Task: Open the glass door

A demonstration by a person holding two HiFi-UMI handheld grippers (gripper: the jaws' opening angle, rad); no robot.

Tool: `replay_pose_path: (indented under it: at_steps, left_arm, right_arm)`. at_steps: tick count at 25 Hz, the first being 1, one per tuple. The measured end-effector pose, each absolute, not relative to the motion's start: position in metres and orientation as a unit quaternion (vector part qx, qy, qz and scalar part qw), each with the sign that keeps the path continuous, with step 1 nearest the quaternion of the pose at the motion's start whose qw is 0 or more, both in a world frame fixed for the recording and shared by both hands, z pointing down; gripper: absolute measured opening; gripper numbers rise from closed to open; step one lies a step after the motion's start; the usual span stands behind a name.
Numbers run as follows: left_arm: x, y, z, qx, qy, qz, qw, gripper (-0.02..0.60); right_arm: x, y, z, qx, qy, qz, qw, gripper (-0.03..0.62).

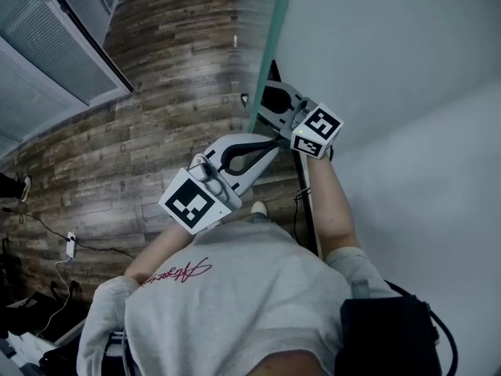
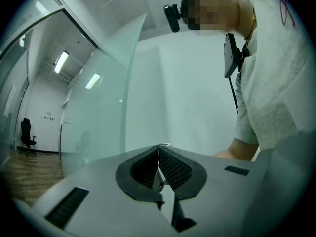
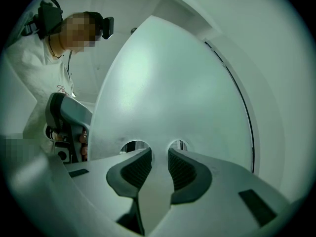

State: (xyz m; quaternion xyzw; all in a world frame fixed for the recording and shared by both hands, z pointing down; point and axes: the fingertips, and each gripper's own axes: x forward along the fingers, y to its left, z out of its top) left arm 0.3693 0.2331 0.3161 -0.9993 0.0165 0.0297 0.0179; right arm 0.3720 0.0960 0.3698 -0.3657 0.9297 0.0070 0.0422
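The frosted glass door (image 1: 275, 37) stands edge-on above me in the head view, its greenish edge running down to my right gripper (image 1: 266, 102). In the right gripper view the door's pale panel (image 3: 168, 83) fills the middle, with two round holes just past the jaws. My right gripper (image 3: 160, 156) is shut on the door, a strip of the panel held between its ribbed pads (image 3: 181, 169). My left gripper (image 1: 270, 143) hangs beside it, just short of the door edge. Its jaws (image 2: 159, 149) are shut, tips touching, with nothing in them. The door (image 2: 101, 107) shows to its left.
A wood-plank floor (image 1: 172, 92) spreads left of the door. A glass partition with blinds (image 1: 47, 45) stands at the upper left. Cables and a power strip (image 1: 69, 245) lie on the floor at lower left. A pale wall (image 1: 423, 210) is close on the right. An office chair (image 2: 27, 135) stands beyond the glass.
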Motion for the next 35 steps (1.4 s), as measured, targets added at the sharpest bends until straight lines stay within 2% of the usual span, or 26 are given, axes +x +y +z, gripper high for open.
replay_pose_path:
  at_steps: [18,35]
  left_arm:
    - [0.435,0.262,0.323,-0.998,-0.046,0.032,-0.011,0.017]
    - [0.476,0.269,0.320,-0.997,-0.066,0.026,-0.012,0.017]
  right_arm:
    - [0.461,0.129,0.370,-0.390,0.920,-0.003,0.047,0.109]
    - [0.520,0.147,0.364,-0.351,0.934,-0.019,0.059,0.106]
